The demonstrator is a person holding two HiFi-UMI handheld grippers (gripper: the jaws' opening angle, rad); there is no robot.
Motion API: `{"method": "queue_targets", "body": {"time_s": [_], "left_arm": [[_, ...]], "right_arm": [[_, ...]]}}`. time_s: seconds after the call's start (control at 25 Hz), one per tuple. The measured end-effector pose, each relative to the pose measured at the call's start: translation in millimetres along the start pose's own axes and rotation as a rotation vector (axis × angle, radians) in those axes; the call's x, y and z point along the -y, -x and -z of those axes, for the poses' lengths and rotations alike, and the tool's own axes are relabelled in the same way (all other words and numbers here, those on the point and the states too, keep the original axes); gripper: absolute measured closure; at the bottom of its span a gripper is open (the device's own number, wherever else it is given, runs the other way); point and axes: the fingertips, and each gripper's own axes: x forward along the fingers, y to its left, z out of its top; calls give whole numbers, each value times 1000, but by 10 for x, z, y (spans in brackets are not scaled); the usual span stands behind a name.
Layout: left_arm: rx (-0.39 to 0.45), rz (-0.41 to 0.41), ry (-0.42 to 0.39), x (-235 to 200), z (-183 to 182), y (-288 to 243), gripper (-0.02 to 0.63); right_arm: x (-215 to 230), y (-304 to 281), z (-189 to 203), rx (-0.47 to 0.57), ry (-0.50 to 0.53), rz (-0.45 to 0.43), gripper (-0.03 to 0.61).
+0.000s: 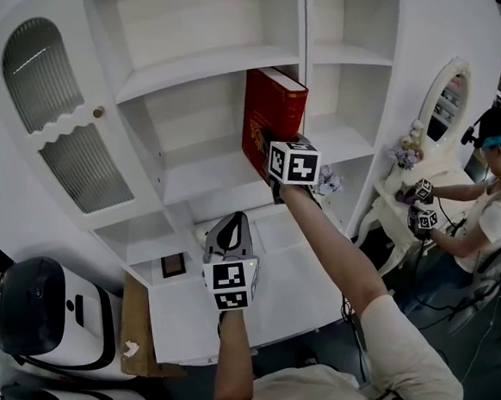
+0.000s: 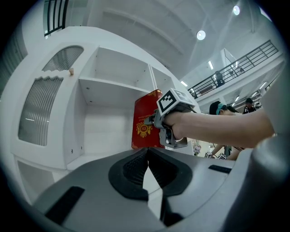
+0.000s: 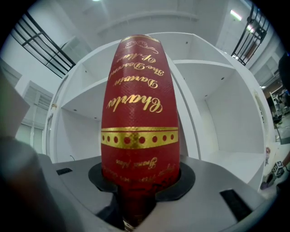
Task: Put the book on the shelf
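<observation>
A thick red book (image 1: 272, 118) with gold lettering stands upright in the middle compartment of the white shelf unit (image 1: 214, 64), against its vertical divider. My right gripper (image 1: 276, 169) is shut on the book's lower end; in the right gripper view the spine (image 3: 140, 118) fills the frame between the jaws. The left gripper view shows the book (image 2: 146, 124) and the right gripper's marker cube (image 2: 174, 100) from the side. My left gripper (image 1: 228, 229) hangs lower over the white counter, its jaws closed together with nothing between them (image 2: 147, 174).
A small dark framed object (image 1: 174, 265) lies on the counter (image 1: 276, 305) at the left. A cupboard door with ribbed glass (image 1: 63, 123) is left of the shelves. At the right a person (image 1: 489, 210) holds two other grippers near a white dresser.
</observation>
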Motion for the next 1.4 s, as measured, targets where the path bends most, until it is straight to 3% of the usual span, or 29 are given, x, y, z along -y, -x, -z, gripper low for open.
{"method": "queue_targets", "body": {"time_s": [0.92, 1.4], "left_arm": [[-22, 29, -41, 2, 35, -226, 597], [-56, 14, -31, -182, 219, -368, 597]], "right_arm": [[133, -509, 11, 3, -32, 48, 382], [172, -775, -36, 9, -38, 61, 382]]}}
